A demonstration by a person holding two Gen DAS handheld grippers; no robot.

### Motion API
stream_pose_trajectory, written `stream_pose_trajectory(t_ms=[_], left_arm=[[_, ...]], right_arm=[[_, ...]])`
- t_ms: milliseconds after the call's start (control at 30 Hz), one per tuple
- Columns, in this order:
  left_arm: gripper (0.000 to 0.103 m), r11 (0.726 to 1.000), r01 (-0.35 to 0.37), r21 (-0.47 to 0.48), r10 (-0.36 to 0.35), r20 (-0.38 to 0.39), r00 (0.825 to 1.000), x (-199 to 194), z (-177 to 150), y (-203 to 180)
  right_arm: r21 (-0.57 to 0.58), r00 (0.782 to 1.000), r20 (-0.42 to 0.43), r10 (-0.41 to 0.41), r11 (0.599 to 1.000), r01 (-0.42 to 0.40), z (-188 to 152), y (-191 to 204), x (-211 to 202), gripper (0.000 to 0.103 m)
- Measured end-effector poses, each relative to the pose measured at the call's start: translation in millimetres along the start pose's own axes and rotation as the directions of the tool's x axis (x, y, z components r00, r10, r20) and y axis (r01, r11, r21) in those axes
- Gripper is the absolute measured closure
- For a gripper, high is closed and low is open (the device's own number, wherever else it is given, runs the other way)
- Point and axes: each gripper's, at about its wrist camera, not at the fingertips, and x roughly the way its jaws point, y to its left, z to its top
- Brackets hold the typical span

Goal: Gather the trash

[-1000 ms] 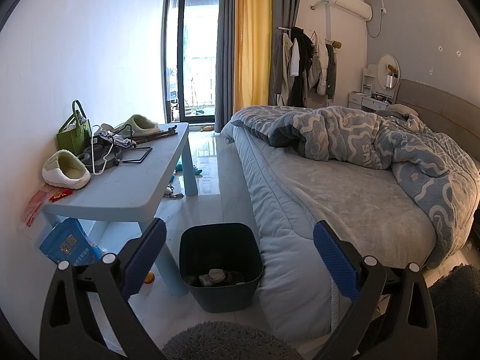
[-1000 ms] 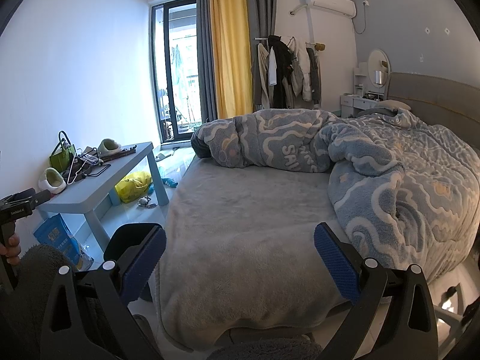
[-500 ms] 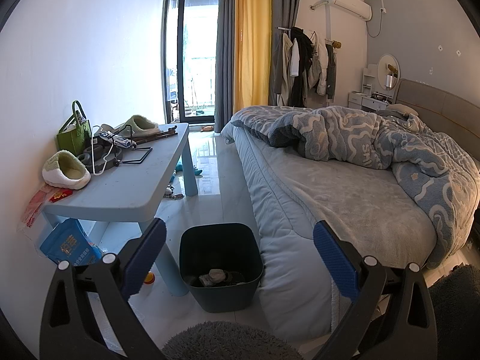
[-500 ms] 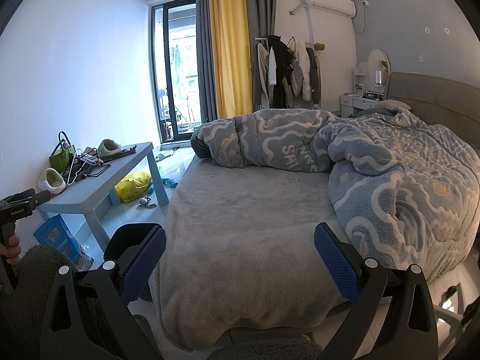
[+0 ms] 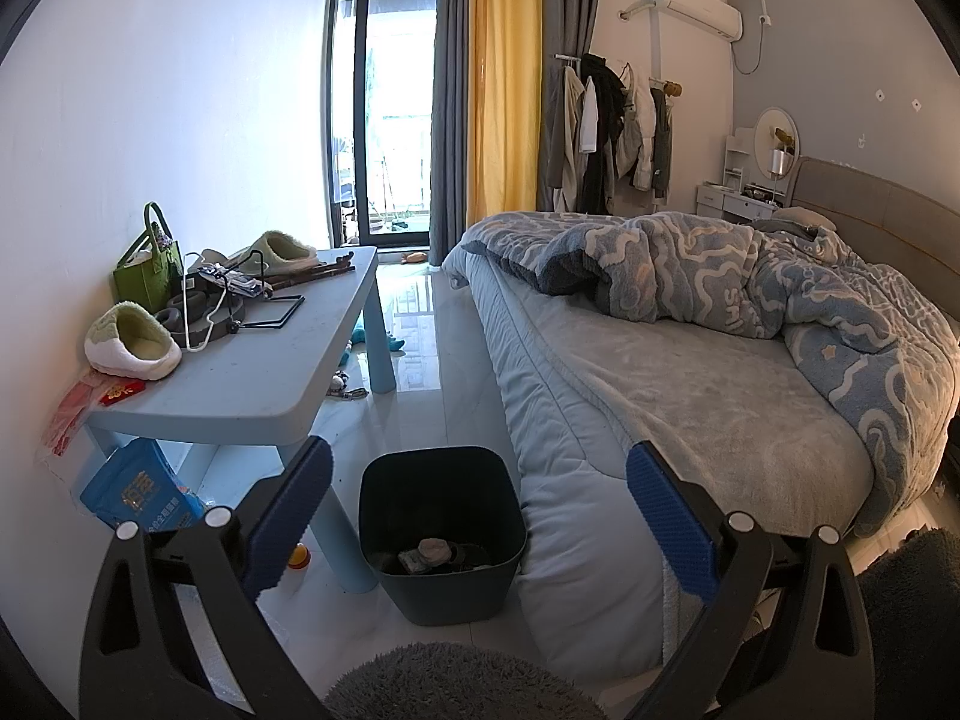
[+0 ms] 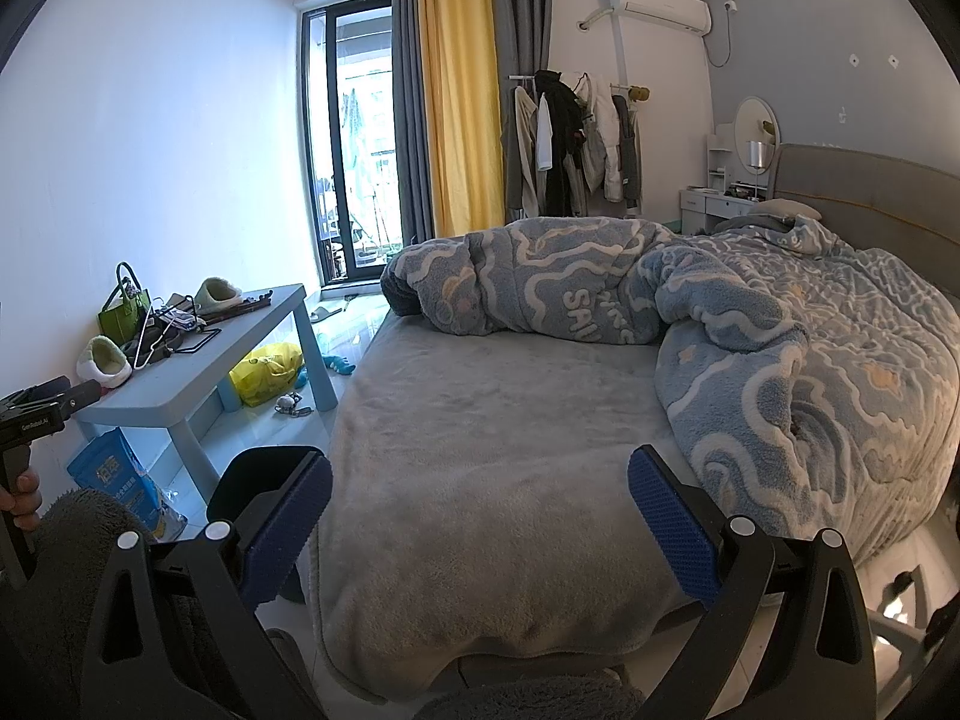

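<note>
A dark bin [image 5: 443, 525] stands on the floor between the blue table and the bed, with some crumpled trash [image 5: 433, 552] at its bottom. My left gripper [image 5: 477, 522] hangs open just above and in front of the bin, nothing between its blue pads. The bin's rim [image 6: 264, 468] shows partly behind the left finger in the right wrist view. My right gripper [image 6: 479, 531] is open and empty over the foot of the bed. A yellow plastic bag [image 6: 267, 372] lies on the floor under the table. A blue packet [image 5: 141, 495] leans under the table's near end.
The low blue table [image 5: 252, 378] carries slippers, a green bag [image 5: 147, 270], hangers and a red packet [image 5: 120, 391]. A bed [image 6: 510, 432] with a rumpled blue duvet fills the right. Small toys lie on the tiled floor. A hand holds the other gripper's handle [image 6: 24, 426].
</note>
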Motion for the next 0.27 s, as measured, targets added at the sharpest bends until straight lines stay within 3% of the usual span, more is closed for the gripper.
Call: stream_pose_trajectory(t_ms=[267], left_arm=[[0.003, 1.000, -0.004, -0.002, 0.004, -0.004, 1.000, 0.2, 1.2, 3.5]], right_arm=[[0.000, 1.000, 0.000, 0.000, 1.000, 0.000, 0.2, -0.5, 0.0, 0.003]])
